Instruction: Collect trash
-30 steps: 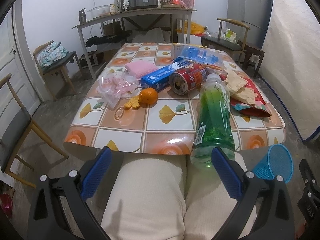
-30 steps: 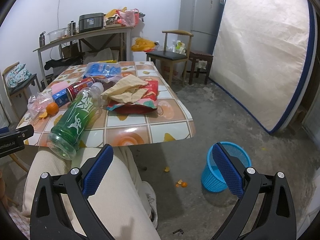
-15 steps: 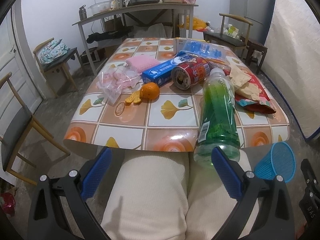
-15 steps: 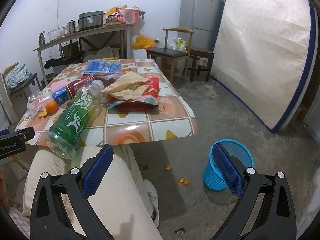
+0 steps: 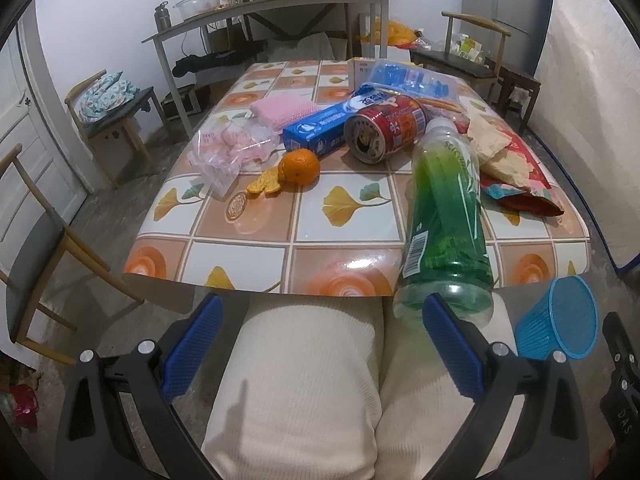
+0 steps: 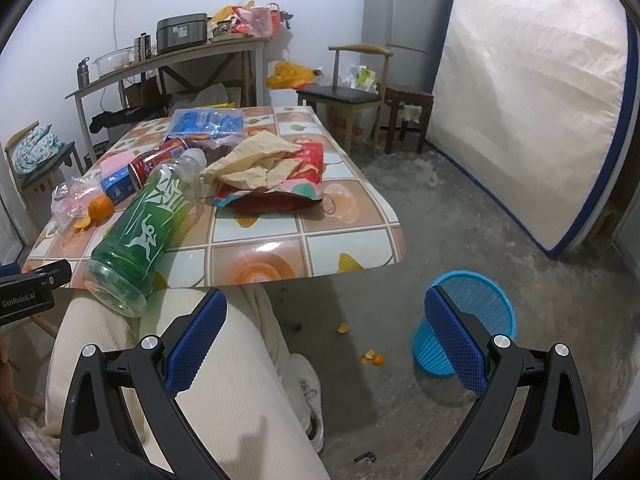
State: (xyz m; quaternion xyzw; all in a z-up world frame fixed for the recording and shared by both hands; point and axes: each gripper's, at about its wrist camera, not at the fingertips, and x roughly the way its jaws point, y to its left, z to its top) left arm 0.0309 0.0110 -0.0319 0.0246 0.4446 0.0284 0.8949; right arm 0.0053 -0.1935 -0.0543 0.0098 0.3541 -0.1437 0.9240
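Observation:
A green plastic bottle (image 5: 444,224) (image 6: 148,224) lies on the tiled table (image 5: 248,256) (image 6: 304,248), its base overhanging the near edge. Behind it lie a red can (image 5: 384,126) (image 6: 154,157), a blue box (image 5: 324,126), an orange (image 5: 300,165) (image 6: 100,207) with peel, a clear plastic bag (image 5: 228,152), crumpled paper (image 6: 256,162) on a red snack bag (image 6: 280,196) (image 5: 524,196), and a blue packet (image 6: 206,122). A blue mesh waste basket (image 6: 468,324) (image 5: 560,324) stands on the floor. My left gripper (image 5: 320,344) and right gripper (image 6: 326,340) are both open, held low over a person's cream-trousered legs (image 5: 304,380).
Wooden chairs (image 5: 32,256) (image 6: 348,92) flank the table. A mattress (image 6: 532,100) leans on the right wall beside a fridge (image 6: 404,24). A cluttered side table (image 5: 264,12) stands at the back. Orange peel bits (image 6: 372,358) lie on the concrete floor near the basket.
Both grippers have drifted slightly forward, so the table and bottle look a little nearer. Both stay open and nothing has been taken hold of.

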